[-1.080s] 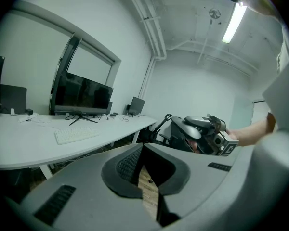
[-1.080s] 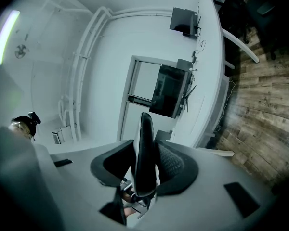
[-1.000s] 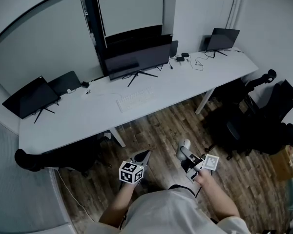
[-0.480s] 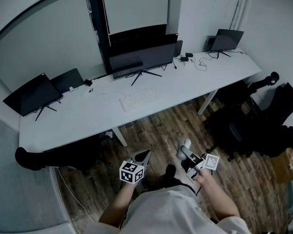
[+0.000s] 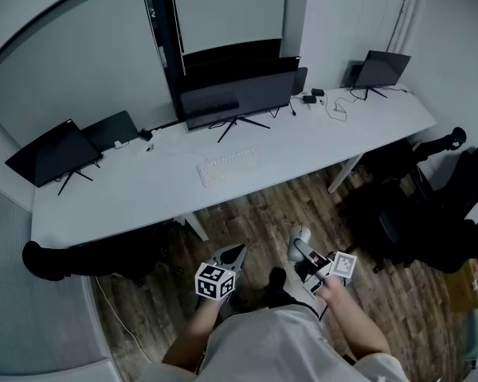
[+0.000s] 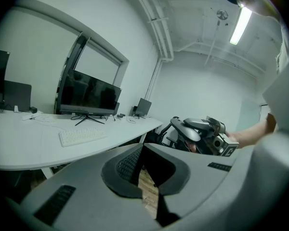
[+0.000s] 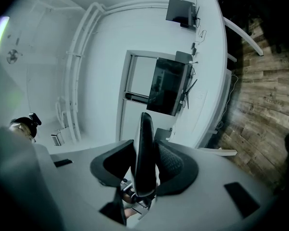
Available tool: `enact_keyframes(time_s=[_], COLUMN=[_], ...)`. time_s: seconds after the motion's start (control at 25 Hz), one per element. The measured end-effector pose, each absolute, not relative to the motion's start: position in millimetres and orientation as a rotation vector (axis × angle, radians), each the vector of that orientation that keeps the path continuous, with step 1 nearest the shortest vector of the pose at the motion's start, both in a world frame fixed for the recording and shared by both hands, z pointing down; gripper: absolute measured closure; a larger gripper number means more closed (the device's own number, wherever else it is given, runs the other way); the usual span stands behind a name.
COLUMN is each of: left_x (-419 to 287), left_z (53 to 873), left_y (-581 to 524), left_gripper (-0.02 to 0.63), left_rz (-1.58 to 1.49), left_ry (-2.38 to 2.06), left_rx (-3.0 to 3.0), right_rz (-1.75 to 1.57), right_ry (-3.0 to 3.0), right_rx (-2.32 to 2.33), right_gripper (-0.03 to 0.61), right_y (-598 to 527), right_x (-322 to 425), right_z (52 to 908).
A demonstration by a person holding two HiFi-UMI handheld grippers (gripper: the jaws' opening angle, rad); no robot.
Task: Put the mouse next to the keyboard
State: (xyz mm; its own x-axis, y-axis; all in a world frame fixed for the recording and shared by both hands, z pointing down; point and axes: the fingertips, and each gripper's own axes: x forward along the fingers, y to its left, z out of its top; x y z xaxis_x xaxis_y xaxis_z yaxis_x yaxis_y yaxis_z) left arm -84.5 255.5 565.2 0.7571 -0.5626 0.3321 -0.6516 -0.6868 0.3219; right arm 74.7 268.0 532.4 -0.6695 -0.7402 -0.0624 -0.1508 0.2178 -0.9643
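The right gripper [image 5: 300, 243] pinches the mouse [image 7: 145, 153], the left gripper [image 5: 237, 251] is closed on nothing, and the keyboard [image 5: 229, 166] on the desk [image 5: 127, 197] is far off, so the carrying is left to do.

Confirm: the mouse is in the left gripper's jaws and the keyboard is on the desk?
No. The mouse is in the right gripper's jaws, as the right gripper view shows. The keyboard is on the desk.
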Motion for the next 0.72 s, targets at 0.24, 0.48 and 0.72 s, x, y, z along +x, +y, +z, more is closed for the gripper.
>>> enact_keyframes(time_s=[0.24,0.48,0.72], left_x=[-65,-42,-19], left_z=[567,561,563], left_y=[215,169,131], left_gripper=[0.597,0.597,0.597], left_rz=[0.285,0.276,0.273], left_ry=[-0.959,-0.997,-1.046], left_rx=[2.516,2.502,2.478], right_rz=[-1.494,-1.518,-1.528], right_ry=[2.015,2.029,2.017], right_rx=[-0.792,-0.749,-0.675], right_gripper=[0.428,0.428,0.428], right_y=[228,180,134], right_x=[87,106,128], right_z=[536,533,531])
